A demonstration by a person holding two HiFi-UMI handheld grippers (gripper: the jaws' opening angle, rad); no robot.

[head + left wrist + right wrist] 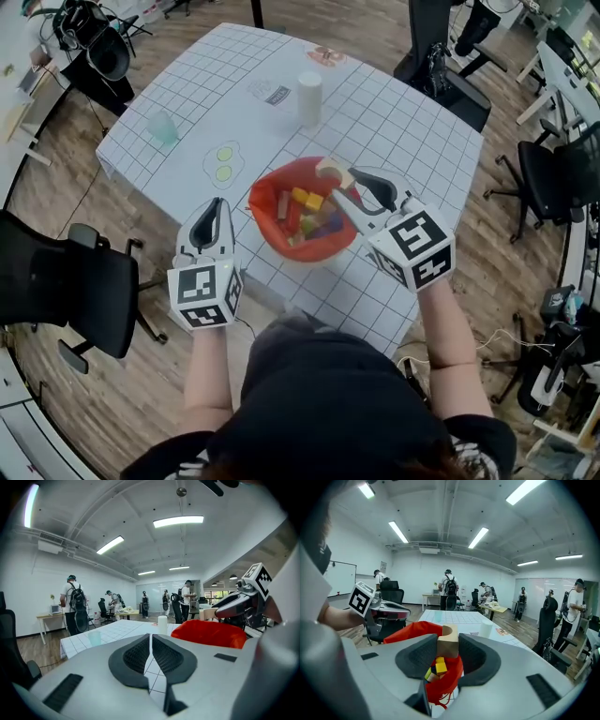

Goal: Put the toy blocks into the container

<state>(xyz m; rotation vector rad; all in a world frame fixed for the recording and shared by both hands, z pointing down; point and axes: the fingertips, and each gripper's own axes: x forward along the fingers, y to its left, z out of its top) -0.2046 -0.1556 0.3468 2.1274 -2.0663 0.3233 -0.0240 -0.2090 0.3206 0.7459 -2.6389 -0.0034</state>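
We have the arched wooden block (447, 641) clamped between the pads of the right gripper (449, 649). Its jaws stand wide because the block is broad. In the head view the block hangs over the rim of the red container (263, 210) at about 1 o'clock of the bowl, with the gripper reaching in from 3 o'clock. We judge it is held over the hollow so that letting go would drop it among the coloured blocks (307, 199) already lying inside and not onto the gridded table (394, 122). The left gripper (215, 208) rests at the container's 9 o'clock, near the rim but apart from it, its fingers together on nothing. It seems parked there to stay out of the drop path while remaining handy to steady the bowl. A white cup (309, 97) stands at 12 o'clock and a pale green cup (162, 128) at 10 o'clock, both well apart from the work. No loose block shows on the table, so this may be the last.
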